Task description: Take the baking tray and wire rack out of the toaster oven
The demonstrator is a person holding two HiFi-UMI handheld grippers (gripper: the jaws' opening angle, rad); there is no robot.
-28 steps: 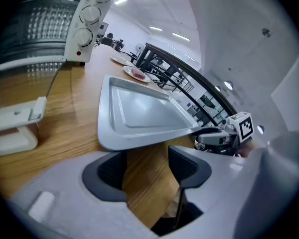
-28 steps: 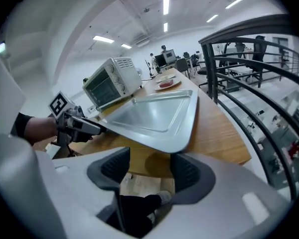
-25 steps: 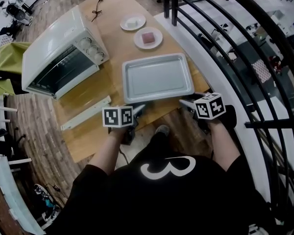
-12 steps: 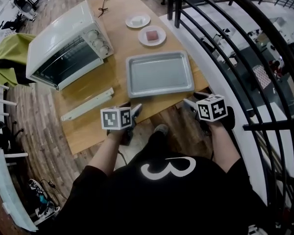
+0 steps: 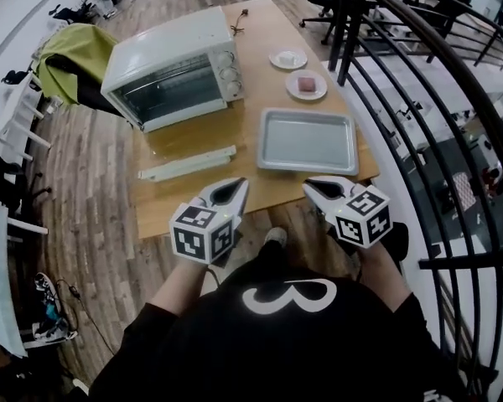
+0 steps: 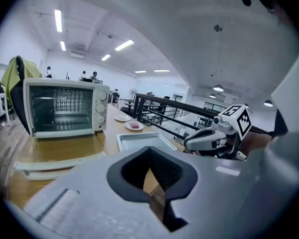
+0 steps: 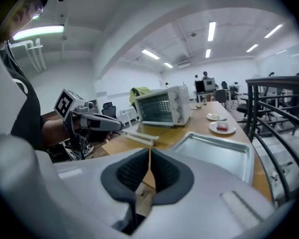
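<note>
A light wooden table [image 5: 172, 203] fills the middle of the head view, with a black metal railing [image 5: 419, 99] curving down the right side. At the upper left of the table stands a white box-shaped toaster oven [image 5: 172, 69]. Its glass door is shut, and a wire grid [image 6: 65, 102] shows faintly behind the glass in the left gripper view.

An empty grey rectangular metal baking tray [image 5: 308, 141] lies flat on the table right of centre, well apart from the oven and near the table's lower edge. A long white flat strip [image 5: 187, 163] lies left of the tray, below the oven.

The left gripper [image 5: 233, 188] and the right gripper [image 5: 314, 187] hang side by side at the table's lower edge, both pointing toward the table. The right one is just below the tray. The jaws of both have just been closing. Their dark pads meet at the tips, and nothing is between them.

Above the tray sit two small round white plates, one with a pink square piece [image 5: 306, 85] and one with a white piece [image 5: 287, 59].
</note>
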